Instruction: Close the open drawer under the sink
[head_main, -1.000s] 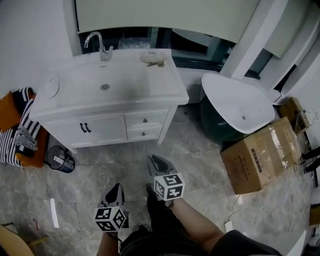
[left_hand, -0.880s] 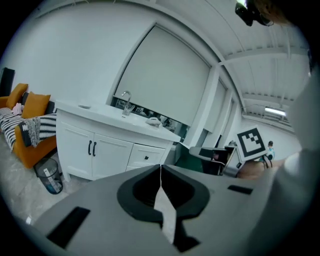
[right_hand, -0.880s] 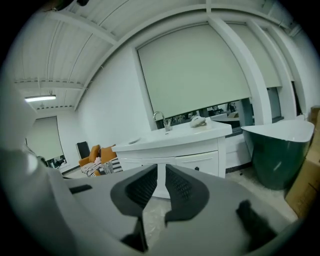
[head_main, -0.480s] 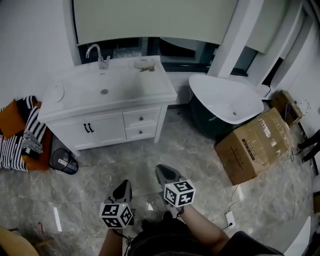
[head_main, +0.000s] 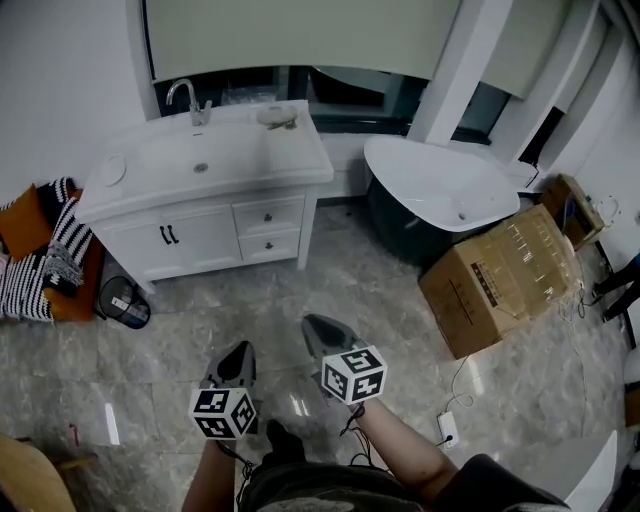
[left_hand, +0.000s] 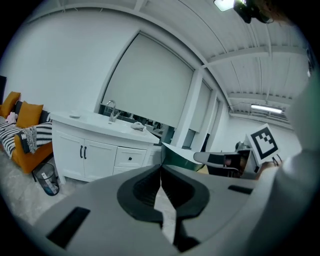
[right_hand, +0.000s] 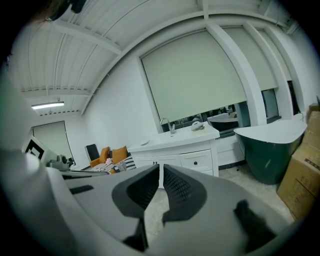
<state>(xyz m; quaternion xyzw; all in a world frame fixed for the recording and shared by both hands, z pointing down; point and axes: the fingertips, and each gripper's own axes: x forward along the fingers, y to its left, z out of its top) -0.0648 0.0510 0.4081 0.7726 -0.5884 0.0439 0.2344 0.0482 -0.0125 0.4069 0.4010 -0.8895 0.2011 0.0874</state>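
Note:
The white vanity (head_main: 200, 215) with its sink (head_main: 200, 155) stands against the far wall. Its two small drawers (head_main: 268, 216) sit flush with the front, both closed. They also show in the left gripper view (left_hand: 131, 158) and the right gripper view (right_hand: 197, 161), well beyond the jaws. My left gripper (head_main: 236, 352) and right gripper (head_main: 318, 326) hang over the tiled floor, far short of the vanity. The left gripper (left_hand: 161, 165) has its jaws together, holding nothing. On the right gripper (right_hand: 161, 166) only a thin slit shows between the tips, with nothing in it.
A white and dark green bathtub (head_main: 440, 185) stands right of the vanity, a cardboard box (head_main: 500, 280) in front of it. A small bin (head_main: 122, 302) and striped cushions (head_main: 55, 250) lie left of the vanity. A plug with a cable (head_main: 447, 428) lies on the floor at right.
The person has stepped back from the vanity, which now sits smaller and farther away in the head view. Both grippers drew back with the person, pointing at the floor in front.

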